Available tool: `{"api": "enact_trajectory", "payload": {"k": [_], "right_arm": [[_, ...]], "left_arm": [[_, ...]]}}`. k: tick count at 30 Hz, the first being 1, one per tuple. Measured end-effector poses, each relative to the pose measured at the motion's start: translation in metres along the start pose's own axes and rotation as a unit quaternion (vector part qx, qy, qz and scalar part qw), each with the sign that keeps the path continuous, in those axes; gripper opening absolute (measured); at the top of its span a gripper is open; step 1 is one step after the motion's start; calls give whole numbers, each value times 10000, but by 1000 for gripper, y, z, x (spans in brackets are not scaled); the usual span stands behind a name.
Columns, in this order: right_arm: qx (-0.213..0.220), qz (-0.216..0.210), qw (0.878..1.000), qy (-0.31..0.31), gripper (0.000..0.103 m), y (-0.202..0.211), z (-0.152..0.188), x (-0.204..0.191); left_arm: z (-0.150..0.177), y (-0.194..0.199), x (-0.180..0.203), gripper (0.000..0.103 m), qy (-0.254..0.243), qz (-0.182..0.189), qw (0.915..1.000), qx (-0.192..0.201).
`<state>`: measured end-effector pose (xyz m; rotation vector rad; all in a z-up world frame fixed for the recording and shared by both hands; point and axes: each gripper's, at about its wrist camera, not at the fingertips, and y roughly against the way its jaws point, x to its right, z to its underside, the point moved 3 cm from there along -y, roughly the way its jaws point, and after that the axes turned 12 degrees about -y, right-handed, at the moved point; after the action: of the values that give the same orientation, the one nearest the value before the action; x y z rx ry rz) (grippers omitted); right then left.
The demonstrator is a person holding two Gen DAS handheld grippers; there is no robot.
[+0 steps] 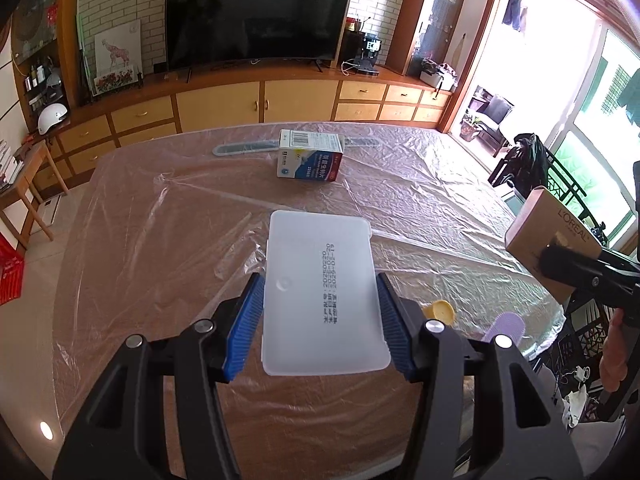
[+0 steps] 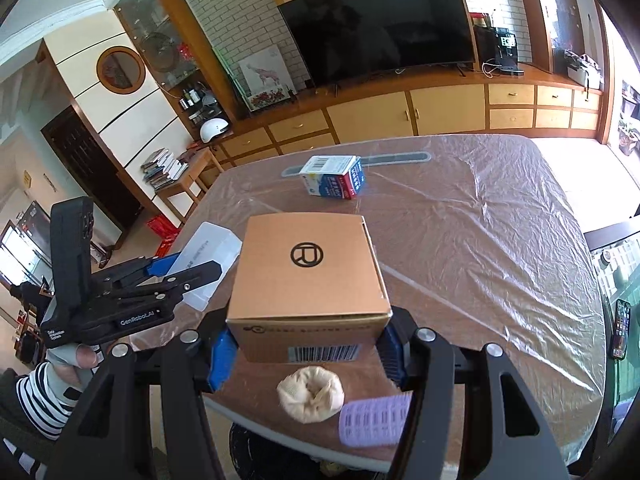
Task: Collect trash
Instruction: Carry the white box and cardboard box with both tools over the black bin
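Note:
My left gripper is shut on a flat translucent white plastic case and holds it above the table; the case also shows in the right wrist view. My right gripper is shut on a brown cardboard L'Oreal box, also seen at the right edge of the left wrist view. A white, blue and red medicine box lies at the far side of the table, also in the right wrist view. A cream crumpled ball and a purple hair roller lie at the near edge.
The table is covered with clear plastic film. A long grey strip lies behind the medicine box. A yellow cap sits by my left gripper. A dark bin opening shows below the near edge. A phone lies at right.

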<state>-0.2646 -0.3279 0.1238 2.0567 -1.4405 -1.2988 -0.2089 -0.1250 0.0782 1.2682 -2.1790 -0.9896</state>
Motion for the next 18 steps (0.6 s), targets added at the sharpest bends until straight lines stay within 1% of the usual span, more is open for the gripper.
{"api": "enact_trajectory", "payload": {"k": [9,18], "right_arm": [[-115,-204,9995,224,57,28,32,-10],[-384,-337,9980,376,57,46,69,-13]], "left_arm": [[20,22,21,57,-172,118,9998,17],[46,39,48,56,-405,238,9989,-53]]}}
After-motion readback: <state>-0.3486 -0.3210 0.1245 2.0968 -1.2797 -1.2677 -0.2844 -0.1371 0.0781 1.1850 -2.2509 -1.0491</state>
